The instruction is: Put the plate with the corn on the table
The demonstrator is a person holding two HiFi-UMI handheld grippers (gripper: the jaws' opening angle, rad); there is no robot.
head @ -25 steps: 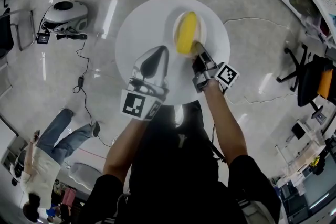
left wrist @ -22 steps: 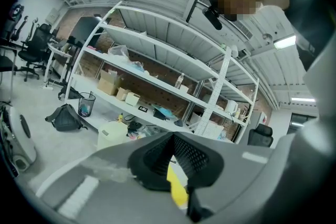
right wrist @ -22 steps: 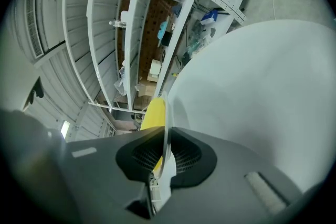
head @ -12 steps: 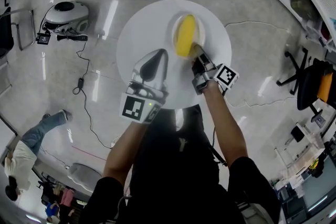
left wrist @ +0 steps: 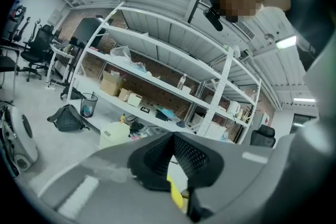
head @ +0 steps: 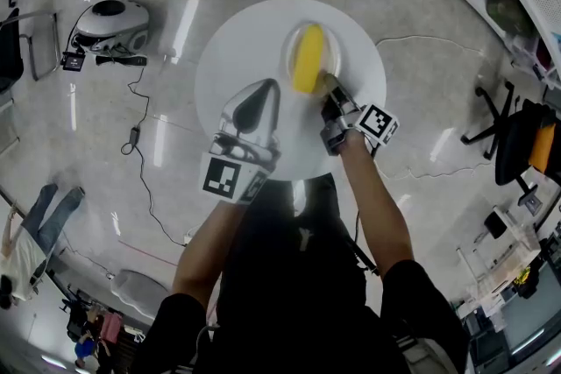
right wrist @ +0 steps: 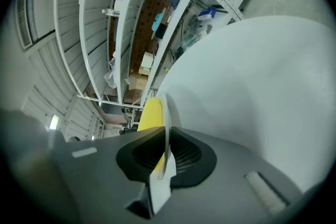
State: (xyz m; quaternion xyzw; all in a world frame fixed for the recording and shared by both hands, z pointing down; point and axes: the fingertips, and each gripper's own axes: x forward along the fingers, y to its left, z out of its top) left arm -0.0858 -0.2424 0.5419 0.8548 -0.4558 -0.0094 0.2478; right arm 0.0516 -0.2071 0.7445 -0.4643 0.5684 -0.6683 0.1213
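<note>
Clear round plate [head: 333, 57] holding yellow corn [head: 307, 59] is far right on the round white table [head: 237, 57], its near rim pinched by the right gripper [head: 331, 92]. Left gripper [head: 260, 92], closed and empty, hovers near left; glossy pale floor [head: 421, 101] surrounds the table.

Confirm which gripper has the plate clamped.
The right gripper: its jaws pinch the rim of the plate holding the corn; the left gripper holds nothing.

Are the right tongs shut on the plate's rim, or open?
Shut on the plate. In the right gripper view the right tongs pinch its thin rim between them, with the corn just beyond.
</note>
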